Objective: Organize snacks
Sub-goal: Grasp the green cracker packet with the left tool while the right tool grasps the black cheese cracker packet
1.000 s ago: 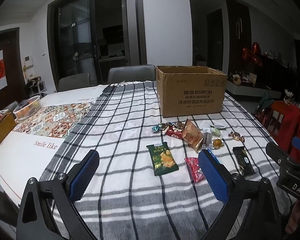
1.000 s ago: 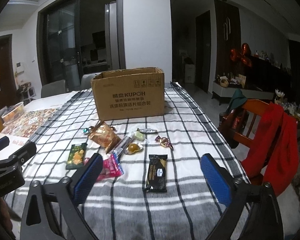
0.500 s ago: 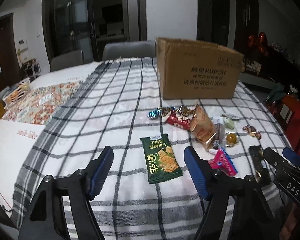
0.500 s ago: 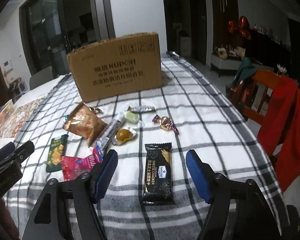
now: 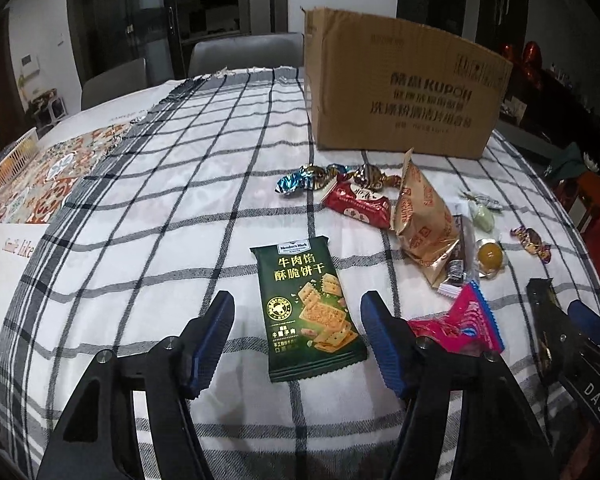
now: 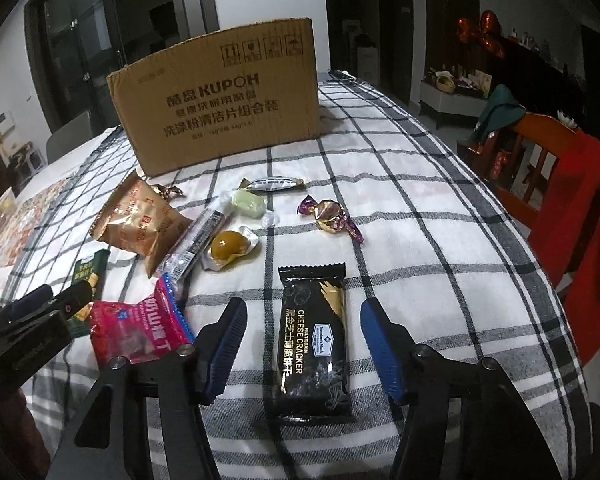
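The left gripper [image 5: 296, 320] and the right gripper [image 6: 303, 322] look alike: black angular plastic finger arms, each tipped with a ribbed blue rubber pad [image 5: 216, 330], with silver round screws [image 5: 104, 357] behind the pads.

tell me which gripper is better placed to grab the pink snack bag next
Left. The pink snack bag lies right beside the left gripper; the right gripper straddles the black cracker pack.

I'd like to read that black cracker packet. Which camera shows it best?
The right wrist view: the black cracker packet lies whole between the open jaws, label readable. The left wrist view shows only a dark sliver at its right edge.
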`<act>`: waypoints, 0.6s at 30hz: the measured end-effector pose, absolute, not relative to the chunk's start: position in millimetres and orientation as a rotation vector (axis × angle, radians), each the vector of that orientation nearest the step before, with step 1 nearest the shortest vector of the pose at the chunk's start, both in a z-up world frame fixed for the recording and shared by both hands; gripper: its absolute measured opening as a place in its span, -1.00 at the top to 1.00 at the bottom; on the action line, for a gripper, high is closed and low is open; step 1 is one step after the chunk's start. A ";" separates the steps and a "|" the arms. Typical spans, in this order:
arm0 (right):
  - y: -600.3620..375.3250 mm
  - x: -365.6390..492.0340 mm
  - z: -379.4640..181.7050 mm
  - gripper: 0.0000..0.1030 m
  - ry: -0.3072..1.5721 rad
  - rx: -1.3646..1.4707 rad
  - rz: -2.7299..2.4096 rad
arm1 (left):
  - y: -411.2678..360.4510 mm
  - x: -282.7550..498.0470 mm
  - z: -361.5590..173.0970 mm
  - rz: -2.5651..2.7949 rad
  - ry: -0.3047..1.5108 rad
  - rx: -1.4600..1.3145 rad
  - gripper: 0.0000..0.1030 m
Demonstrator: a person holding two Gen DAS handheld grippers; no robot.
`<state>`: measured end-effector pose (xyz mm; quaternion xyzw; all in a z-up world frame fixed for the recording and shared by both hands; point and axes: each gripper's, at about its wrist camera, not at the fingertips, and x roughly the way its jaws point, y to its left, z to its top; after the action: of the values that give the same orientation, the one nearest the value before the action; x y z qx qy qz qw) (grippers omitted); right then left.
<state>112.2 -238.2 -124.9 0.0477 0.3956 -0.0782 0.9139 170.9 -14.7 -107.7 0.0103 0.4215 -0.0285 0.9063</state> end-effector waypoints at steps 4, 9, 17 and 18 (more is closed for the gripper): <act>-238.1 115.1 -127.9 -0.17 0.823 0.098 -0.162 | -15.7 177.8 -116.0 -0.062 0.899 0.015 -0.16; -240.3 120.5 -131.5 -0.07 0.836 0.093 -0.171 | -17.7 182.2 -120.3 -0.063 0.915 0.008 -0.13; -240.1 124.3 -135.7 0.11 0.850 0.070 -0.179 | -16.4 185.8 -120.6 -0.060 0.916 -0.002 0.05; -239.0 124.0 -135.9 0.12 0.850 0.063 -0.180 | -15.9 185.9 -120.8 -0.059 0.915 -0.002 0.06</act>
<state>124.0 -239.0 -135.9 0.0307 0.4116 -0.0873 0.9066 185.9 -15.9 -120.8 -0.0009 0.4417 -0.0286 0.8967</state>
